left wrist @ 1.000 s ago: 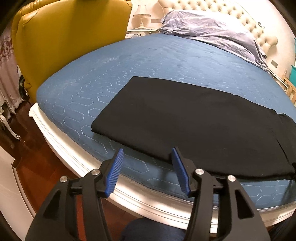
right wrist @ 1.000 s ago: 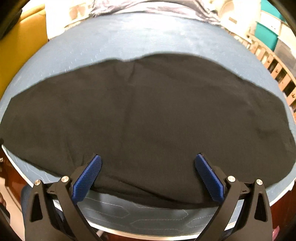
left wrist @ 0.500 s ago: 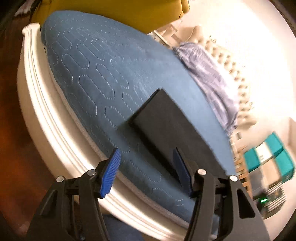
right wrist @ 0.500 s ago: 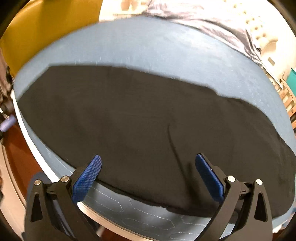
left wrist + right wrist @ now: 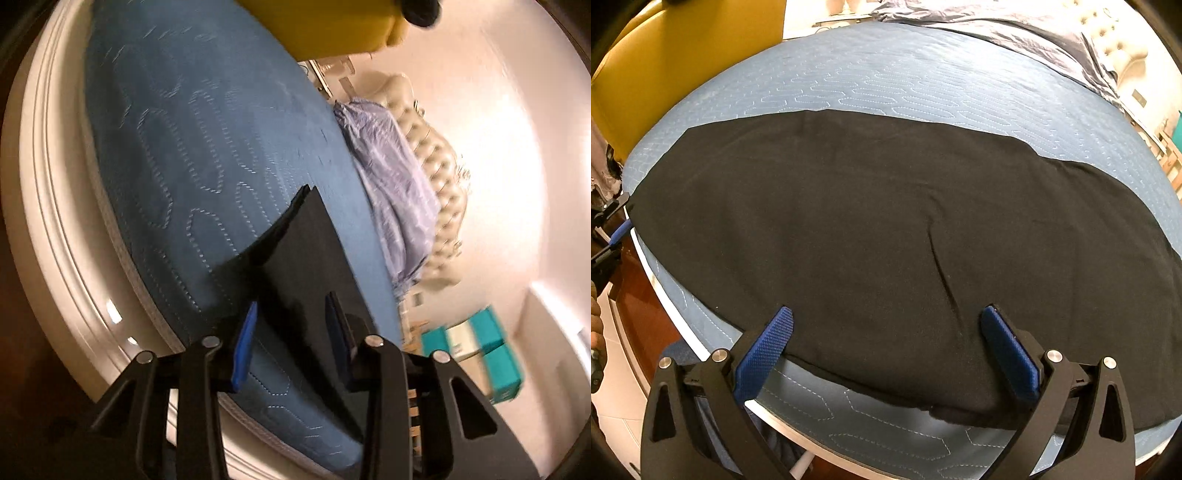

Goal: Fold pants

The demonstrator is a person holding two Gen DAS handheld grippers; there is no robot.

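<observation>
The pants (image 5: 886,236) lay flat, lengthwise on the bed (image 5: 886,74). My left claw (image 5: 291,332), spread, straddled their end corner; my right claw (image 5: 886,350) hovered spread (empty) over the near hem. Next: pinch, then fold across.

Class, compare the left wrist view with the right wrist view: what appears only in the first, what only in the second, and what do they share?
Only the left wrist view shows the teal boxes by the far wall, and the end of the black pants edge-on, between the open left gripper fingers.

Only the right wrist view shows the pants' full length laid flat, a crease in the cloth, and the open right gripper.

Both show the blue quilted bed, the lilac bedding, the tufted headboard and the yellow chair.
</observation>
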